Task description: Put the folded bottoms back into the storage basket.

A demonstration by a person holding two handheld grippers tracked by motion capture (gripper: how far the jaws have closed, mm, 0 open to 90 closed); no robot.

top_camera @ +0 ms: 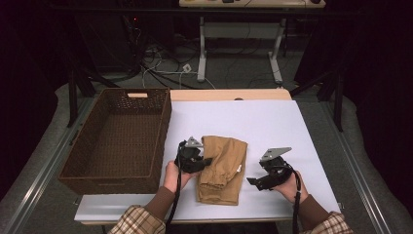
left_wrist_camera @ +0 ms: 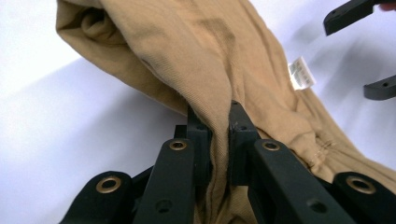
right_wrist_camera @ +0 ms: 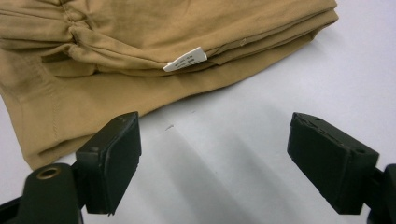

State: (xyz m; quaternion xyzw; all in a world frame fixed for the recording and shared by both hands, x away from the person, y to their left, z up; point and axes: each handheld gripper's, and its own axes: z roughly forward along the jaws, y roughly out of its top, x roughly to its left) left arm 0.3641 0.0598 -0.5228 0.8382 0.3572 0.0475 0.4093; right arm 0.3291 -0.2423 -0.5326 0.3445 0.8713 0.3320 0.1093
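Note:
A folded tan garment [top_camera: 221, 168] lies on the white table top [top_camera: 272, 126], with a small white label [right_wrist_camera: 186, 59] sticking out of its side. My left gripper [top_camera: 197, 161] is at the garment's left edge and is shut on a fold of the tan garment [left_wrist_camera: 219, 116], pinched between its two black jaws. My right gripper [top_camera: 255, 181] rests to the right of the garment, a short way off, with its jaws open and only bare table between them [right_wrist_camera: 215, 158]. In the left gripper view the right gripper's fingertips [left_wrist_camera: 345, 14] show beyond the cloth.
A dark brown wicker basket [top_camera: 117, 139] stands on the left, touching the table's edge. A wooden strip [top_camera: 229, 94] runs along the table's far side. Beyond it are desk legs [top_camera: 202, 48] and cables on the floor.

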